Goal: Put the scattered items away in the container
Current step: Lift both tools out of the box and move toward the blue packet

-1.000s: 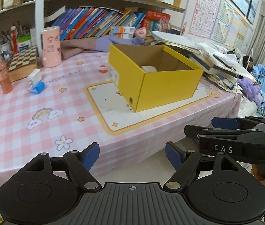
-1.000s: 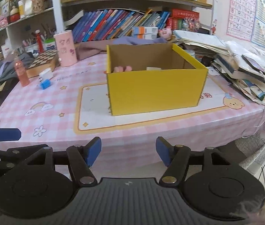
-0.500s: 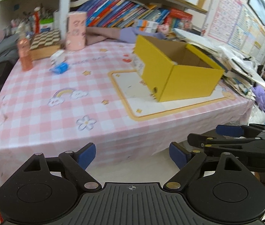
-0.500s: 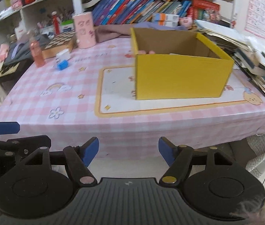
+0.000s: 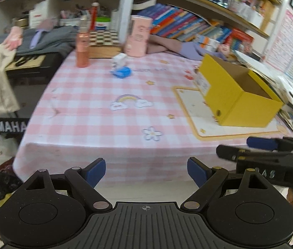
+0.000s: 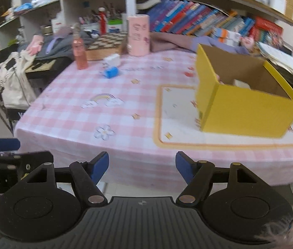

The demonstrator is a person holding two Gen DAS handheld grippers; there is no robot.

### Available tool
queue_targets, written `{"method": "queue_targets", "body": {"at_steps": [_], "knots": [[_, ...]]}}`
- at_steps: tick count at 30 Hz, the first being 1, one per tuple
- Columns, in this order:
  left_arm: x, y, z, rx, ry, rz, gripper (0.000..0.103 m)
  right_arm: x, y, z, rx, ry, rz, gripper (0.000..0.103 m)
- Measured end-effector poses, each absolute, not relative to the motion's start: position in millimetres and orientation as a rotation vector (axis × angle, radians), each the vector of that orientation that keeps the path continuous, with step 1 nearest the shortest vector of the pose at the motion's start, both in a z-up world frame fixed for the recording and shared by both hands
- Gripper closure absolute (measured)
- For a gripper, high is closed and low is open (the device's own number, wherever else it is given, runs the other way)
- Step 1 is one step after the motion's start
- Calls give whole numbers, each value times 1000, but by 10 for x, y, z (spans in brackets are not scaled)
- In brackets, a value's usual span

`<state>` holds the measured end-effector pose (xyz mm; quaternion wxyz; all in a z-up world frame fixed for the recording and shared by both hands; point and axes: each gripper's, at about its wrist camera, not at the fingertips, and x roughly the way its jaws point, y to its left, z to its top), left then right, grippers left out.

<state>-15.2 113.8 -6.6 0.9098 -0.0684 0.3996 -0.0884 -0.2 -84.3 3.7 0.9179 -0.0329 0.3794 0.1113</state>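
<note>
I have both grippers off the near edge of the table (image 5: 88, 112), which is covered in a pink checked cloth, and neither one holds anything. The left gripper (image 5: 146, 171) has its jaws spread wide with only the cloth edge and floor showing between the blue pads; they have just been opening. The right gripper (image 6: 142, 167) is also parted and empty, a little narrower, and its jaws have likewise just been opening. From the left wrist view I see the right gripper out to the side, apart from mine. The yellow box (image 6: 248, 112) stands open-topped on the pale mat (image 6: 177, 122) with the orange border, toward the right of the table; something pale and something pink lie inside it, too blurred for me to identify. The scattered pieces I can make out sit well apart from the box at the far left of the table: a small blue item (image 5: 122, 72) with a small white item (image 5: 119, 59) just behind it, a pinkish-orange bottle (image 5: 82, 48) standing upright nearby, and a pink cylinder (image 5: 137, 39) upright beside a checkerboard box (image 5: 103, 41).
</note>
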Motion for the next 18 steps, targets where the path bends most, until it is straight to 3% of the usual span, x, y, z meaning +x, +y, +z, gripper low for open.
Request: {"method": "queue_targets", "body": {"at_steps": [18], "knots": [[384, 1242, 43, -77, 726, -124, 15, 647, -689, 120, -21, 712, 276, 33]]}}
